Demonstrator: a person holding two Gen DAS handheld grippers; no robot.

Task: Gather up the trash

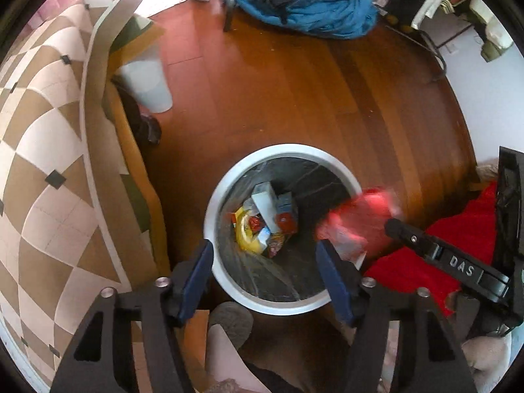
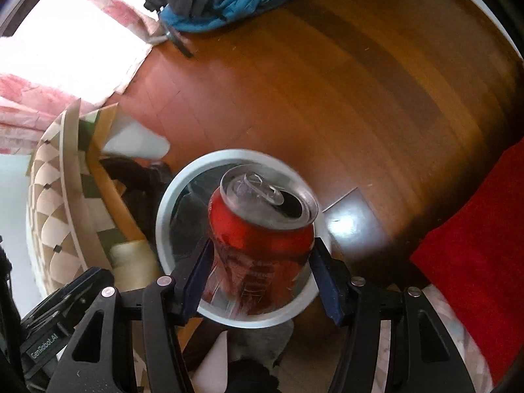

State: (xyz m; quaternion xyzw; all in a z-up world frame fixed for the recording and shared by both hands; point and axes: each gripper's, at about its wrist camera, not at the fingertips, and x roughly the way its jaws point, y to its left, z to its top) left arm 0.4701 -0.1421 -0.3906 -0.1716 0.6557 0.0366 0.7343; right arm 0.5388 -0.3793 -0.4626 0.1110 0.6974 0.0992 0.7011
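Two grippers point down over the white bin (image 1: pixel 226 177). The left gripper (image 1: pixel 265 273) stands open and empty. The right gripper (image 2: pixel 262 273) has its pads spread beside a red soda can (image 2: pixel 262 229), blurred, above the bin's trash (image 1: pixel 262 219).

left gripper (image 1: pixel 263 263): points steeply down, jaws apart, nothing between them | right gripper (image 2: pixel 260 273): points steeply down, jaws spread, right pad off the can (image 2: pixel 258 229)
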